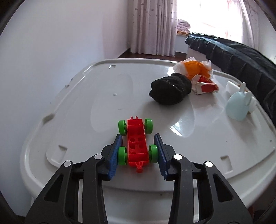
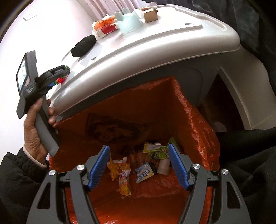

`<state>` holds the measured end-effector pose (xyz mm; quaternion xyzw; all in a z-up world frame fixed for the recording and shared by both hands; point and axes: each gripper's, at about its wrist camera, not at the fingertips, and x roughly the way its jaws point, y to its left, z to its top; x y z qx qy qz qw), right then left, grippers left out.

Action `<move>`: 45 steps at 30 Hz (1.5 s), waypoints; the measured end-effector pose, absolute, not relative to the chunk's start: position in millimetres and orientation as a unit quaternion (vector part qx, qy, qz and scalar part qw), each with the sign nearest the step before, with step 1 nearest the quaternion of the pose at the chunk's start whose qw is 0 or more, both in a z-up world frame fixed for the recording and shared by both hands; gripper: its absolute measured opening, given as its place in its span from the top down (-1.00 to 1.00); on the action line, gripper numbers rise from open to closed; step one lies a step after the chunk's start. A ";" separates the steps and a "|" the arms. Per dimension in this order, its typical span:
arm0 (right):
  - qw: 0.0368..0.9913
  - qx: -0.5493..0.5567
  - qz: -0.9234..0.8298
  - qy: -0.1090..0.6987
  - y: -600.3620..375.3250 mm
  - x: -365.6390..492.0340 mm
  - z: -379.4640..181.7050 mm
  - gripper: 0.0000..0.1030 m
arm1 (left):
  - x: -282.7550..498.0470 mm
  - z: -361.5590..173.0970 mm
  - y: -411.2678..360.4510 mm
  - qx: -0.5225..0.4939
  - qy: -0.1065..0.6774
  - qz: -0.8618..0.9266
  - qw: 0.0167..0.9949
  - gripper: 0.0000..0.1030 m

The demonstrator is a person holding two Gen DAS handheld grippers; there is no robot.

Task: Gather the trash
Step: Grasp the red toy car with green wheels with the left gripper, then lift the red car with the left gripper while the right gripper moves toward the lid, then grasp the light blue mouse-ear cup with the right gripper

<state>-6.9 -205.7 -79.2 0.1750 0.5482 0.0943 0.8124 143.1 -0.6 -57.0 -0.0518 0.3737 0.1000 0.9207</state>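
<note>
My left gripper [image 1: 138,137] is open on the white table [image 1: 86,103], its blue pads on either side of a red toy car with green wheels [image 1: 137,143], close to the wheels. Crumpled orange and red-white wrappers [image 1: 198,75] lie at the far right of the table. My right gripper [image 2: 138,151] is open and empty above a bin lined with an orange bag [image 2: 198,120]. Several wrappers [image 2: 143,172] lie at the bin's bottom. The left gripper also shows in the right wrist view [image 2: 57,75], held by a hand.
A black sock bundle [image 1: 169,90] lies mid-table beside the wrappers. A pale blue rabbit-eared cup [image 1: 238,105] and a white box [image 1: 232,86] stand at the right edge. A small cardboard box [image 2: 150,14] sits at the far end. A dark coat [image 1: 232,56] lies behind.
</note>
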 end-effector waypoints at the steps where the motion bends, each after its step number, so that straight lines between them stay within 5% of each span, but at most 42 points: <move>1: 0.813 0.173 0.094 0.547 -205.7 -6.5 -79.4 -0.34 | 138.4 -53.6 2.8 -0.062 0.373 0.093 0.921 0.27; 15: 0.848 0.157 0.113 0.493 -211.2 37.7 -21.7 -0.34 | 46.2 80.6 -3.7 -0.024 0.313 0.001 0.950 0.27; 25: 0.912 0.040 0.118 0.390 -206.2 174.7 47.1 -0.39 | 56.3 44.1 -3.9 -0.028 0.313 0.015 0.949 0.27; 45: 0.886 0.073 0.012 0.457 -166.5 290.2 -37.7 -0.45 | 53.6 53.0 2.6 -0.046 0.298 -0.005 0.954 0.27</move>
